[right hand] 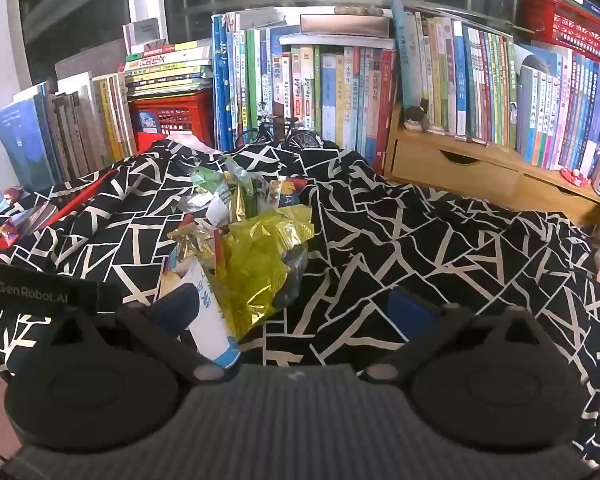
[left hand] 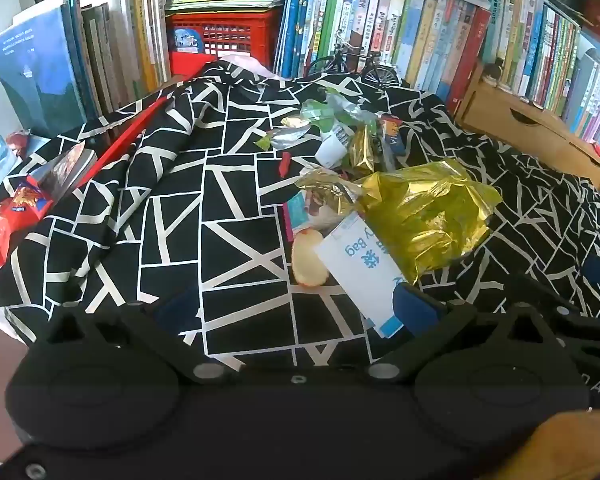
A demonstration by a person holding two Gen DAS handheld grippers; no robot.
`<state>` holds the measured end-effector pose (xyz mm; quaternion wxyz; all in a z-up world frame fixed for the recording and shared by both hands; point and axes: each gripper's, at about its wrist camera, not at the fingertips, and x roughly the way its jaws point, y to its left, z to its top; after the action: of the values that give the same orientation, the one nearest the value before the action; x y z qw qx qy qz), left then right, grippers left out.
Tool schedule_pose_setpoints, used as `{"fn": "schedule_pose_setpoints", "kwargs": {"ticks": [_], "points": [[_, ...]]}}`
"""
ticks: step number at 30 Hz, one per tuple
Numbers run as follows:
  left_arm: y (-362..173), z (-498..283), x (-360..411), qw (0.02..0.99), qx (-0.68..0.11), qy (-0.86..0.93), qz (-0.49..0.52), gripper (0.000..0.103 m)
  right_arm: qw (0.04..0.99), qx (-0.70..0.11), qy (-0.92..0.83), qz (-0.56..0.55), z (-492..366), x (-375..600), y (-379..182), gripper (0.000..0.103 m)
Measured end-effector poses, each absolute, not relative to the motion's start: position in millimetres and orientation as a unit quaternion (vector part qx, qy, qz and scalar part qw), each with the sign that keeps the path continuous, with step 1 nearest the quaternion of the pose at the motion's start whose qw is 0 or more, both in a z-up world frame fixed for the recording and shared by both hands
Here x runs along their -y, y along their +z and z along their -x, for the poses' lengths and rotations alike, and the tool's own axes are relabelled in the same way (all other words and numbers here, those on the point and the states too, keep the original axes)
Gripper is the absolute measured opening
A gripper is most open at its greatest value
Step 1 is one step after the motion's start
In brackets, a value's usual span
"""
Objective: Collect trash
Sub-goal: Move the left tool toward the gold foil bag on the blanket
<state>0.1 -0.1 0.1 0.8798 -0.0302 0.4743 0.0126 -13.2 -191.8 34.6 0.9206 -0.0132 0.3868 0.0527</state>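
Observation:
A heap of trash lies on the black-and-white patterned cloth (left hand: 220, 208). In it are a crumpled gold foil wrapper (left hand: 428, 208), a white paper bag with blue print (left hand: 356, 264), a pale apple piece (left hand: 308, 258), green wrappers (left hand: 320, 114) and a white cup (left hand: 332, 148). My left gripper (left hand: 296, 312) hangs open just in front of the heap, and the white bag's corner reaches its right finger. In the right wrist view my right gripper (right hand: 292, 312) is open with nothing in it. There the gold wrapper (right hand: 260, 264) and the white bag (right hand: 208, 312) lie beside its left finger.
Rows of books (right hand: 340, 80) line the back, with a red crate (right hand: 172, 116) and a model bicycle (right hand: 280, 132). A wooden drawer unit (right hand: 460, 168) stands at the right. At the cloth's left edge lie a red stick (left hand: 136, 136) and snack packs (left hand: 16, 208).

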Motion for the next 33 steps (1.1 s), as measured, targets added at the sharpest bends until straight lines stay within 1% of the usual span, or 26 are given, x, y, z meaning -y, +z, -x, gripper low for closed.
{"fn": "schedule_pose_setpoints", "kwargs": {"ticks": [14, 24, 33], "points": [[-6.6, 6.6, -14.4, 0.88, -0.473, 0.012, 0.035, 0.103, 0.924, -0.38, 0.049, 0.011, 9.1, 191.8, 42.9, 0.103], [4.6, 6.4, -4.0, 0.878, -0.476, 0.025, 0.034, 0.103, 0.928, -0.37, 0.049, 0.012, 16.2, 197.4, 41.7, 0.103], [4.4, 8.3, -2.8, 0.879, -0.475, 0.024, 0.034, 0.103, 0.929, -0.366, 0.05, 0.015, 18.1, 196.1, 42.3, 0.103]]}}
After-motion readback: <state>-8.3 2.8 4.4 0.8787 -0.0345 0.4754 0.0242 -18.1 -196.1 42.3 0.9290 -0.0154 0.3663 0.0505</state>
